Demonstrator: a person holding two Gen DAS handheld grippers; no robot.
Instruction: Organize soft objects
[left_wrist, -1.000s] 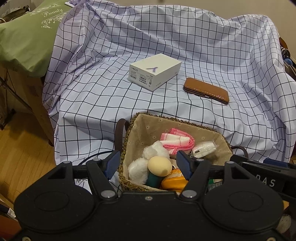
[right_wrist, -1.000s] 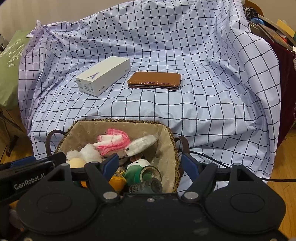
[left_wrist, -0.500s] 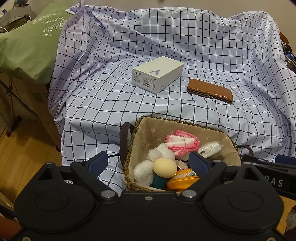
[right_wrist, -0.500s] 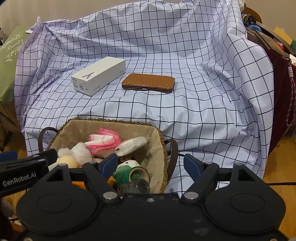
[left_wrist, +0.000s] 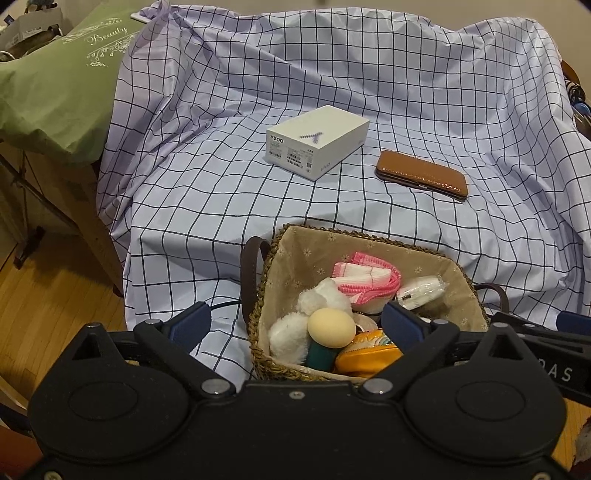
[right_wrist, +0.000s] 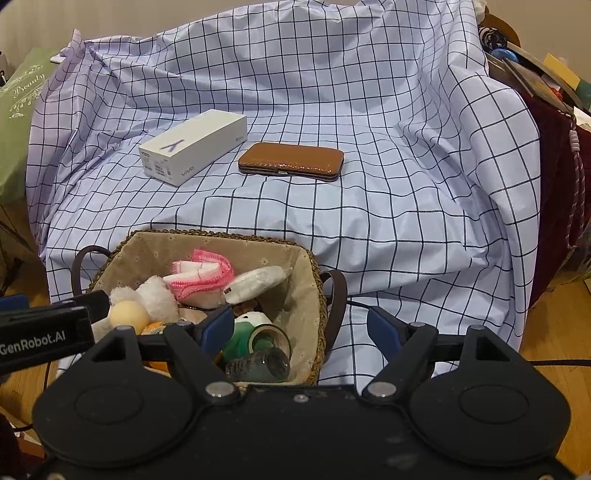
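Observation:
A woven basket with a beige liner stands in front of the checked cloth. It holds a white plush toy, a beige sponge egg, a pink-edged white cloth, a wrapped white roll, an orange item and a glass bottle. My left gripper is open and empty, over the basket's near left rim. My right gripper is open and empty, over the basket's right rim.
A white phone box and a brown leather case lie on the checked cloth. A green bag hangs at the left. Clutter and a dark red cloth are at the right. Wood floor lies below.
My left gripper has opened wide and drawn back a little from the basket. My right gripper has shifted right, so the basket sits further left in its view.

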